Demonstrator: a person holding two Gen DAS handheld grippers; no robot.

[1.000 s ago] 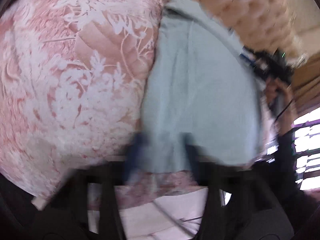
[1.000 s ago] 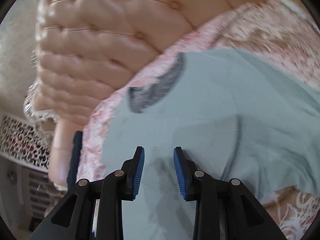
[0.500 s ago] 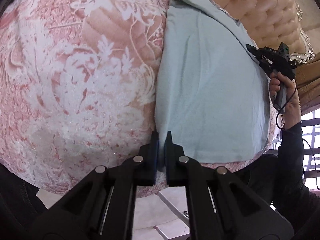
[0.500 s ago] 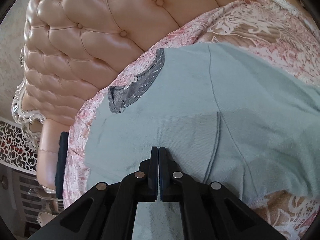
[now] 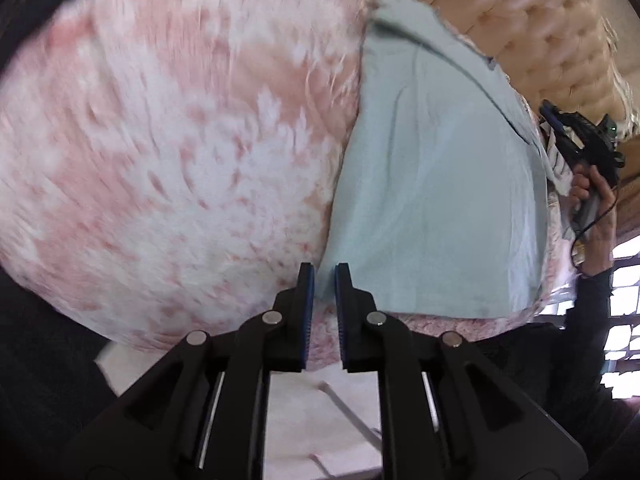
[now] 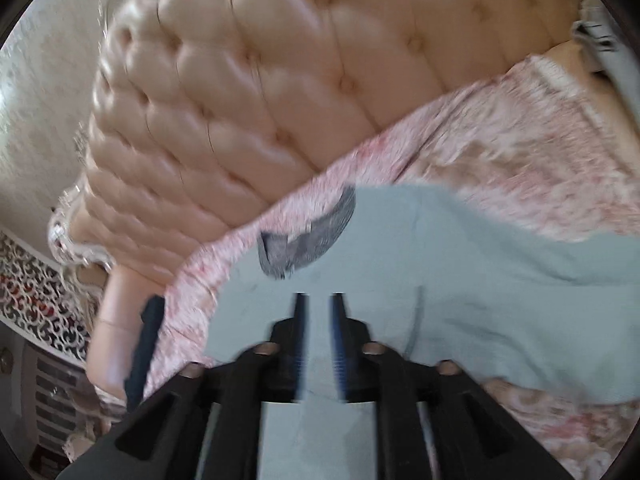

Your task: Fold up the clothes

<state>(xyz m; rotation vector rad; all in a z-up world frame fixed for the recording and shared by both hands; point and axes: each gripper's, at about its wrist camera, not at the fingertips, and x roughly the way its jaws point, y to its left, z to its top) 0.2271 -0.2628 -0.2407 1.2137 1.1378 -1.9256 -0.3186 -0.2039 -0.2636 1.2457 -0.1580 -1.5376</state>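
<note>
A pale blue-green shirt [image 5: 436,208] lies flat on the pink floral bedspread [image 5: 168,152], folded lengthwise, with its grey collar [image 6: 308,236] toward the headboard. My left gripper [image 5: 323,276] is open a little at the shirt's near bottom corner, with the hem edge between the pads. My right gripper [image 6: 319,308] is open a little, just above the shirt [image 6: 480,292] near the collar end. In the left wrist view the right gripper [image 5: 576,136] shows in a hand at the shirt's far edge.
A tufted peach headboard [image 6: 280,80] stands behind the bed. A dark flat object [image 6: 144,344] stands at the bed's left side. The bed edge and pale floor [image 5: 320,420] lie under my left gripper. A window [image 5: 624,280] is at far right.
Both grippers were shut on the shirt half a second ago and have now opened slightly. The right gripper has pulled back from the shirt.
</note>
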